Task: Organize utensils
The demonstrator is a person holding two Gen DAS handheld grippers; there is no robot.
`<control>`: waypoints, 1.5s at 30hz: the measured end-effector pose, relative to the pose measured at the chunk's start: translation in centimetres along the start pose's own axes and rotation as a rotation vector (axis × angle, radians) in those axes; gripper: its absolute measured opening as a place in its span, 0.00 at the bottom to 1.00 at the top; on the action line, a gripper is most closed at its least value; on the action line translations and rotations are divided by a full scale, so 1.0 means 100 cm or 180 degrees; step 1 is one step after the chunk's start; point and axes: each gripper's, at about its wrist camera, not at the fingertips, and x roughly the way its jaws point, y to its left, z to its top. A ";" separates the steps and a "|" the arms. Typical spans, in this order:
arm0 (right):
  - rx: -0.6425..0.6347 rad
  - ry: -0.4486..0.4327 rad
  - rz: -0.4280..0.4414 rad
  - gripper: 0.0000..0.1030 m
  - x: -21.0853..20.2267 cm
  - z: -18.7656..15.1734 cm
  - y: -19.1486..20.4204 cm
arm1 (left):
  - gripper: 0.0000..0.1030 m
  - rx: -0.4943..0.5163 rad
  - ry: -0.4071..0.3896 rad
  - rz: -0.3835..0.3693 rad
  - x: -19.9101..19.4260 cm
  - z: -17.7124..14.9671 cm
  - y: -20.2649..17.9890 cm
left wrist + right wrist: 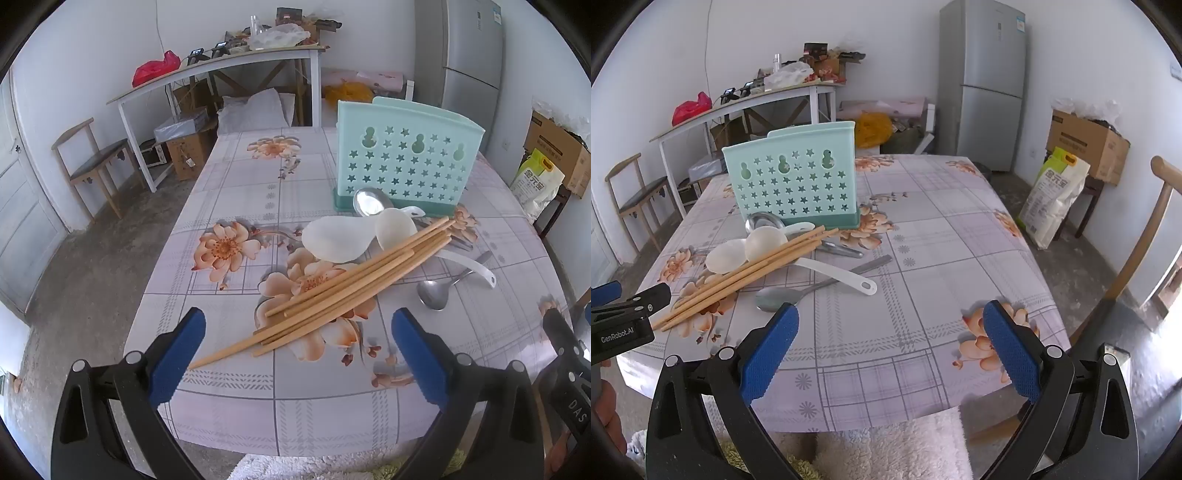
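Observation:
A mint-green utensil holder (406, 162) (792, 181) with star cut-outs stands upright on the flowered tablecloth (236, 192) (942, 229). In front of it lies a heap: several wooden chopsticks (343, 288) (746, 273), two white plastic spoons (334, 240) (726, 256), a steel ladle bowl (369, 201) (762, 221) and a steel spoon (434, 293) (779, 297). My left gripper (297, 325) hovers open near the chopsticks' near ends, nothing between its fingers. My right gripper (890, 321) is open over bare cloth right of the heap. The left gripper (624, 306) shows at the right wrist view's left edge.
A white long-handled spoon (838, 273) lies across the heap's right side. A wooden chair (1137, 251) stands at the table's right, another chair (92, 162) by the left wall. A cluttered side table (221, 70), boxes and a fridge (990, 81) stand behind.

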 end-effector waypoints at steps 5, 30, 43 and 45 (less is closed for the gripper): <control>0.0003 -0.0009 -0.0001 0.92 0.000 0.001 0.000 | 0.96 0.0012 0.0003 -0.0006 0.000 0.000 0.000; 0.0006 -0.0008 0.0007 0.92 0.000 0.001 0.001 | 0.96 -0.0012 0.0024 0.0011 0.000 -0.001 0.001; 0.0000 -0.0014 0.0006 0.92 0.004 0.001 0.002 | 0.96 -0.0009 0.0028 0.0015 0.000 -0.001 0.000; 0.0003 -0.0014 0.0006 0.92 0.004 0.001 0.002 | 0.96 -0.0009 0.0031 0.0010 0.000 0.000 0.002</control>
